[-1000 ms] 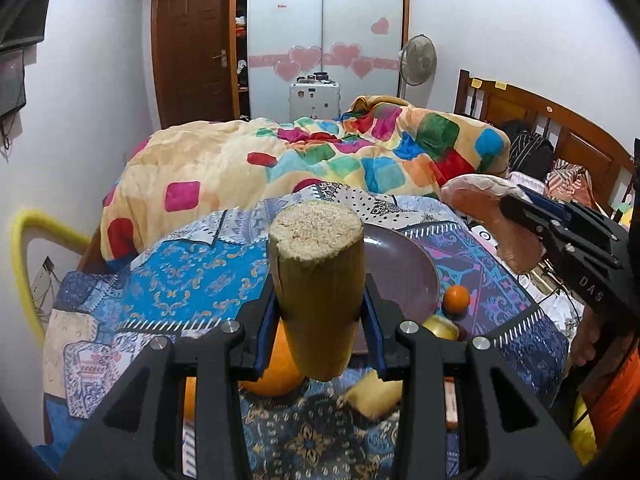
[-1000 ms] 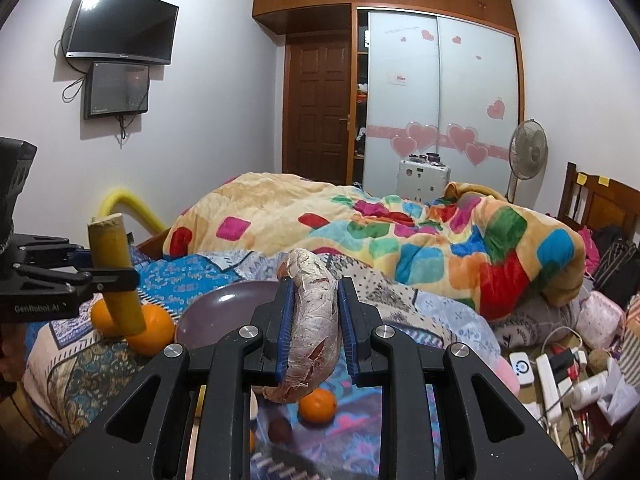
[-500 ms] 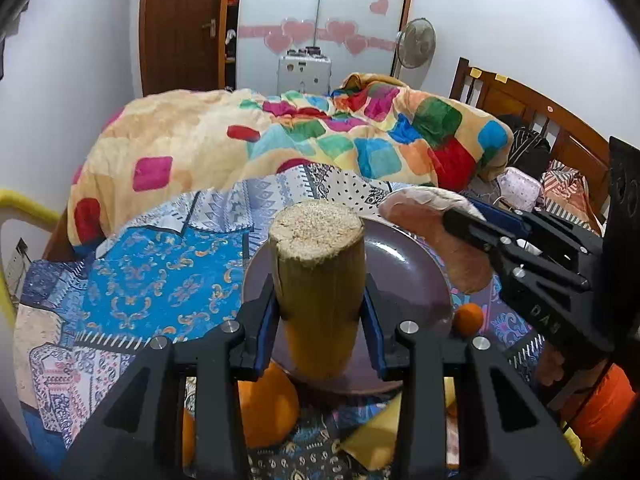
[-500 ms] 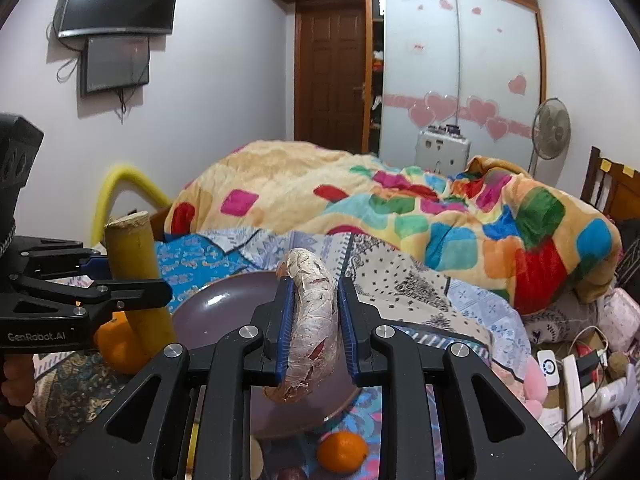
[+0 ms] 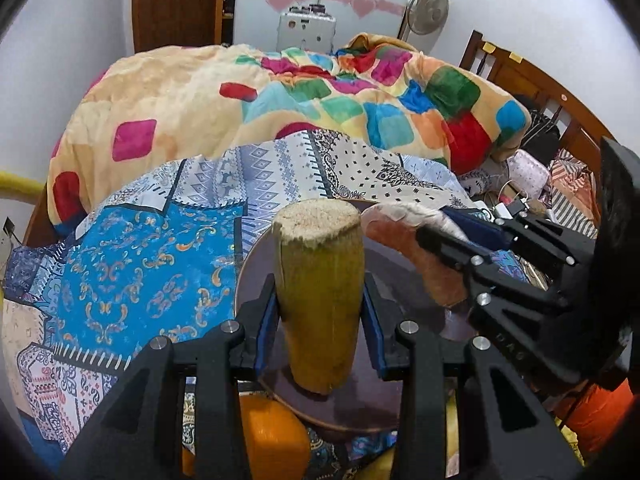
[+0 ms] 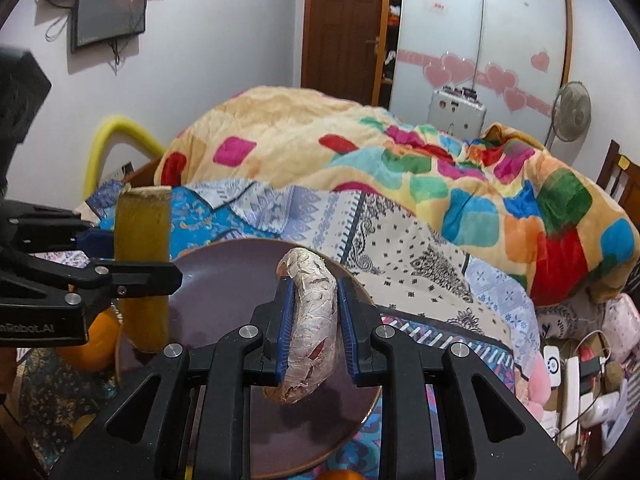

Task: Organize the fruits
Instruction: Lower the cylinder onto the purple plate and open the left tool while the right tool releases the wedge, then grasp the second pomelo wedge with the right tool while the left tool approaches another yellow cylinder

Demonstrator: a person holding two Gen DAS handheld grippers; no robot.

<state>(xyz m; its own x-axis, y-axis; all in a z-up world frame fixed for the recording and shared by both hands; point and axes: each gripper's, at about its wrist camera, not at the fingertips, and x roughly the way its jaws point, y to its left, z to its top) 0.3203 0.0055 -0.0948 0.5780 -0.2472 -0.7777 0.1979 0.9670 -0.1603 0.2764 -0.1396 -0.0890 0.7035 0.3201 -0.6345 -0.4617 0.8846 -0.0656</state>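
Observation:
My left gripper [image 5: 320, 320] is shut on an upright yellow-green cane stub [image 5: 320, 296] with a fibrous cut top, held over the near edge of a dark purple plate [image 5: 392, 400]. My right gripper [image 6: 312, 320] is shut on a curved pinkish-white wrapped piece [image 6: 310, 320], held over the middle of the same plate [image 6: 224, 280]. The right gripper [image 5: 472, 256] with its piece [image 5: 404, 236] shows at the right of the left wrist view. The left gripper [image 6: 160, 276] with the stub [image 6: 140, 232] shows at the left of the right wrist view.
An orange [image 5: 272, 436] lies by the plate's near-left edge, also in the right wrist view [image 6: 96, 340]. The plate rests on a patterned blue cloth [image 5: 140, 272] on a bed, with a colourful quilt [image 5: 320, 100] behind. Clutter [image 6: 580, 368] lies at the right.
Both grippers moved forward and down over the plate with their pieces still held. The plate now lies right beneath both, and the two grippers stand closer together.

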